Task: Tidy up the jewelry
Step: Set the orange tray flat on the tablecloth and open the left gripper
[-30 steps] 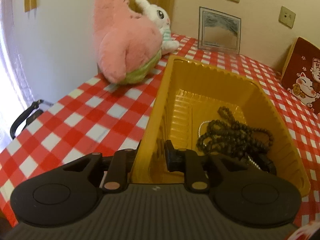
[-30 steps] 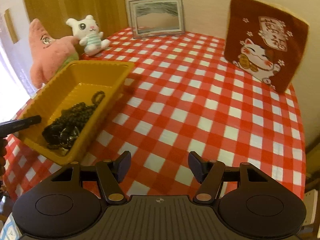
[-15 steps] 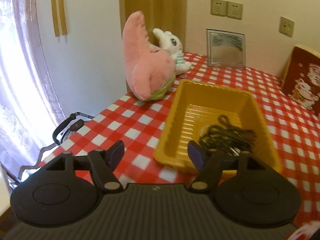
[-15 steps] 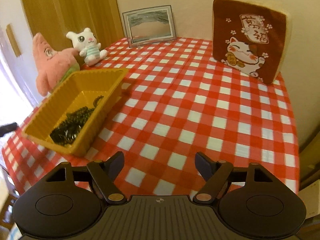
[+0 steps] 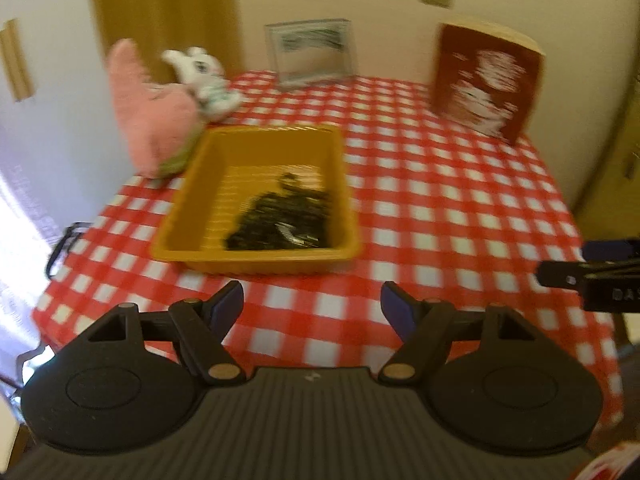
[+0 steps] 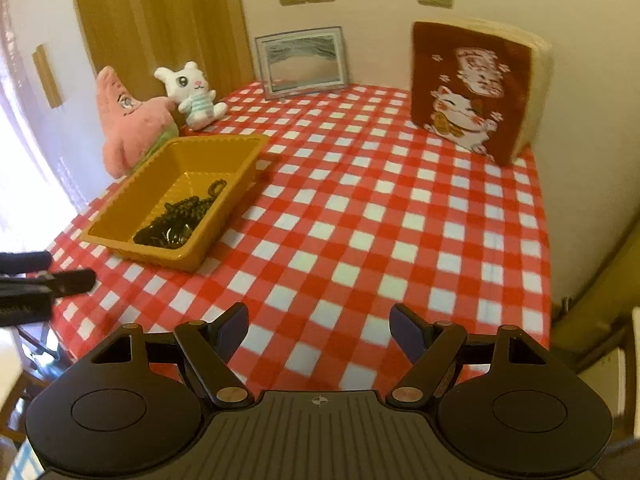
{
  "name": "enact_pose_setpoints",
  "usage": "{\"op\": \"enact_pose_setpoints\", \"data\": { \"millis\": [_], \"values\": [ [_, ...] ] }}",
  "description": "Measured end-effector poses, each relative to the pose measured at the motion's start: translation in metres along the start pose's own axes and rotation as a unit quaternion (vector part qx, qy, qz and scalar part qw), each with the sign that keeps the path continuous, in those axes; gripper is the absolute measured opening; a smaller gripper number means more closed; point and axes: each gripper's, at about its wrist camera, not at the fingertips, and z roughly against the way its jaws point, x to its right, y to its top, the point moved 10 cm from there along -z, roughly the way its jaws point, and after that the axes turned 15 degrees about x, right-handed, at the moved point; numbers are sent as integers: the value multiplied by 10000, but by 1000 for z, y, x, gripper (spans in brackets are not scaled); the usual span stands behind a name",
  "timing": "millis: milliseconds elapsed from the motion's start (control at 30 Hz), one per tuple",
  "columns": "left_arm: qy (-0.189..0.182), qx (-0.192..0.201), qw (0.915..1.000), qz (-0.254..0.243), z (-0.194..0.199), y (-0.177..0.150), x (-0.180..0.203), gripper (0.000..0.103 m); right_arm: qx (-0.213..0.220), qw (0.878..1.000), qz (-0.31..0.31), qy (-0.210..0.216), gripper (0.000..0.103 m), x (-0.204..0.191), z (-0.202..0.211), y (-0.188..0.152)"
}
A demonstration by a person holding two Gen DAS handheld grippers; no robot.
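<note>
A yellow plastic tray [image 5: 200, 216] [image 6: 236, 184] sits on the left part of the red-checked table. A heap of dark bead necklaces [image 5: 280, 220] [image 6: 176, 220] lies in its near end. My left gripper [image 5: 312, 304] is open and empty, held above the table's front edge, short of the tray. My right gripper [image 6: 318, 326] is open and empty, over the front edge to the right of the tray. Each gripper's tips show at the other view's edge: the right gripper [image 5: 588, 268], the left gripper [image 6: 48, 276].
A pink star plush [image 6: 128, 124] and a white bunny plush [image 6: 192, 96] stand behind the tray. A framed picture [image 6: 302, 62] leans on the back wall. A brown lucky-cat cushion [image 6: 476, 88] stands at the back right. The table's edges [image 6: 546, 240] drop off at right and front.
My left gripper opened, let go of the tray's near rim, drew back and swung right. My right gripper also drew back and up. The tray and beads stay in place.
</note>
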Motion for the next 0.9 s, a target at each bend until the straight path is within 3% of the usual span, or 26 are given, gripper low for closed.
{"op": "enact_pose_setpoints", "data": {
  "millis": [333,567,900],
  "values": [
    [-860,-346,9956,-155,21,-17,38,74,-308,9938,-929,-537,77,4,51,-19],
    [-948,-375,9946,-216,34,-14,51,74,-403,9927,-1013,-523,77,5,70,-26],
    [-746,-437,9962,-76,34,-11,72,74,-420,9948,-848,-372,77,17,70,-24]
  ]
}}
